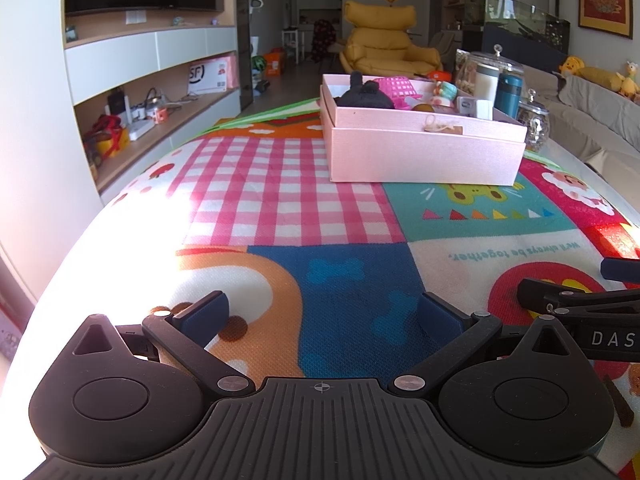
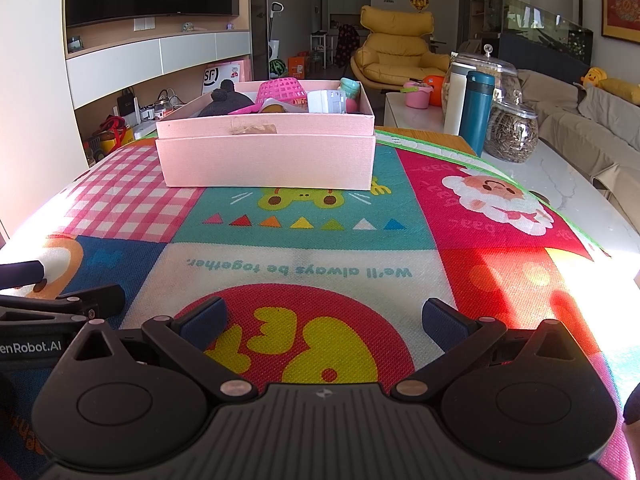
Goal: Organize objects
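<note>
A pink box stands at the far side of a colourful play mat. Inside it are a black plush toy, a pink basket, a white cube and small toys. My left gripper is open and empty, low over the near mat. My right gripper is open and empty, beside it on the right. Each gripper shows at the edge of the other's view.
A teal bottle, a white bottle and glass jars stand right of the box on the marble table. A sofa lies to the right, and shelves to the left.
</note>
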Demonstrator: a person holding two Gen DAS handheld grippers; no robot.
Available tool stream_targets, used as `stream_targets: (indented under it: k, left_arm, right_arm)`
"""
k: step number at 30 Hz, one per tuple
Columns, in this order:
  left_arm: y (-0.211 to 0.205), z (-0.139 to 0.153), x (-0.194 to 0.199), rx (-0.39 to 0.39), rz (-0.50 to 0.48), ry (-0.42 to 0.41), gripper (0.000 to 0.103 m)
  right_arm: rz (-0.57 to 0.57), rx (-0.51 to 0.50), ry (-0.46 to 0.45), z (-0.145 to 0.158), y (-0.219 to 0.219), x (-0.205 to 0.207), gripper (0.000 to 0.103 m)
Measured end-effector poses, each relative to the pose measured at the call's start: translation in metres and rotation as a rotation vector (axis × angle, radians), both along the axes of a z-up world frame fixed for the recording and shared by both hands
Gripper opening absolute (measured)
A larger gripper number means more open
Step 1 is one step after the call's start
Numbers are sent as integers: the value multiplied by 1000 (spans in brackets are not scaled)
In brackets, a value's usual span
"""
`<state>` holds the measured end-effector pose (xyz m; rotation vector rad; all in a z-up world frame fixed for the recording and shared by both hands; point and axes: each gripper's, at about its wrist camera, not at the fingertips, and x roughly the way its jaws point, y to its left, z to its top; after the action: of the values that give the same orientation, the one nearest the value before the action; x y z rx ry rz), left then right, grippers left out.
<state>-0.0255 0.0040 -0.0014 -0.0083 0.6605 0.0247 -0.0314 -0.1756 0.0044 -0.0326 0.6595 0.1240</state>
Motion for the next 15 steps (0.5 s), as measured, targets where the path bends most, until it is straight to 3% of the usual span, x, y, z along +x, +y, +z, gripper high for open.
stream_targets:
  k: [15]
  left_arm:
    - [0, 0, 1, 6, -1, 2, 103]
  right_arm:
    - [0, 0, 0, 0, 0, 0, 103]
